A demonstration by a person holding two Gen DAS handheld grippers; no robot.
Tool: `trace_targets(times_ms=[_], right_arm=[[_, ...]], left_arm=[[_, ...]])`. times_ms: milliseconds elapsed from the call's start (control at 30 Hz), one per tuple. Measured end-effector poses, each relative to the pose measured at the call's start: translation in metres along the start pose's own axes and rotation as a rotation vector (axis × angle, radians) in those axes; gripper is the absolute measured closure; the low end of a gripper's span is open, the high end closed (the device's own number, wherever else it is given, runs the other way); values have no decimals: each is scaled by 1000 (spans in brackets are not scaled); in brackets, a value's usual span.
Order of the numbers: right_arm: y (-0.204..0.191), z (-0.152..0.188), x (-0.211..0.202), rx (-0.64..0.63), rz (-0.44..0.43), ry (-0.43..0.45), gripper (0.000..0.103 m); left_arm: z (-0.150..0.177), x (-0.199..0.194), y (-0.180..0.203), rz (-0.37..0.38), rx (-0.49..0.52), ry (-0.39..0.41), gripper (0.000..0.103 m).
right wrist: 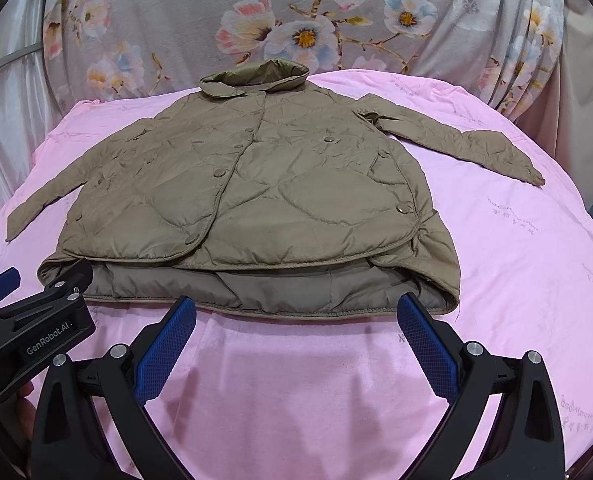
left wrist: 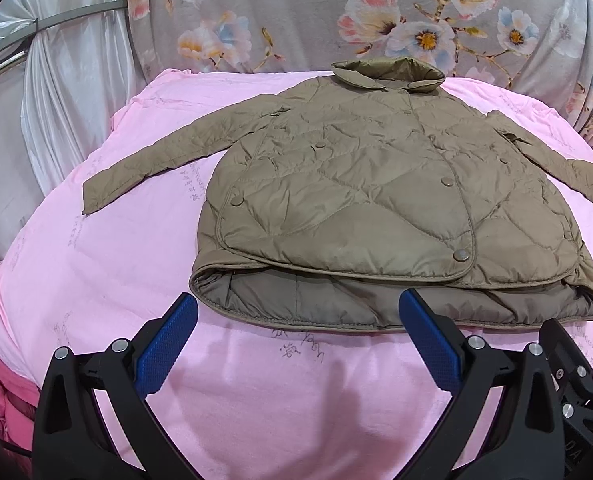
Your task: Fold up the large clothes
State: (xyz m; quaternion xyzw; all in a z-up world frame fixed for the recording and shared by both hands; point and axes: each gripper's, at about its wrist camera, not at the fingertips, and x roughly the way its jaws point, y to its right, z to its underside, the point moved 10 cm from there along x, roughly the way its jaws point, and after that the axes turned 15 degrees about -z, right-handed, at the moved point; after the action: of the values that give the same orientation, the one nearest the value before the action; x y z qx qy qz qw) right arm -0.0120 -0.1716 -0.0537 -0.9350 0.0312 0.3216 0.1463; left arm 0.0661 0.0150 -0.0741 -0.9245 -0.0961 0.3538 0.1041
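Observation:
A khaki quilted jacket (left wrist: 356, 192) lies flat, front up and snapped shut, on a pink sheet (left wrist: 96, 280), collar at the far side and both sleeves spread out. It also shows in the right wrist view (right wrist: 256, 200). My left gripper (left wrist: 296, 304) is open and empty, just short of the jacket's near hem at its left part. My right gripper (right wrist: 296, 308) is open and empty, just short of the hem's right part. The left gripper's body (right wrist: 28, 328) shows at the left in the right wrist view.
The pink sheet (right wrist: 516, 260) covers a rounded bed surface. A grey floral cloth (left wrist: 336, 12) hangs behind it. White curtain folds (left wrist: 56, 100) hang at the far left. A darker pink cloth (left wrist: 0, 392) bunches at the near left edge.

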Motion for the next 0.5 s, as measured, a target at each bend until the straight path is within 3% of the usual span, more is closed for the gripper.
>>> trace_targets(times_ms=[500], right_arm=[[-1, 1, 0, 0, 1, 1, 5]], left_arm=[[3, 2, 2, -5, 0, -2, 5]])
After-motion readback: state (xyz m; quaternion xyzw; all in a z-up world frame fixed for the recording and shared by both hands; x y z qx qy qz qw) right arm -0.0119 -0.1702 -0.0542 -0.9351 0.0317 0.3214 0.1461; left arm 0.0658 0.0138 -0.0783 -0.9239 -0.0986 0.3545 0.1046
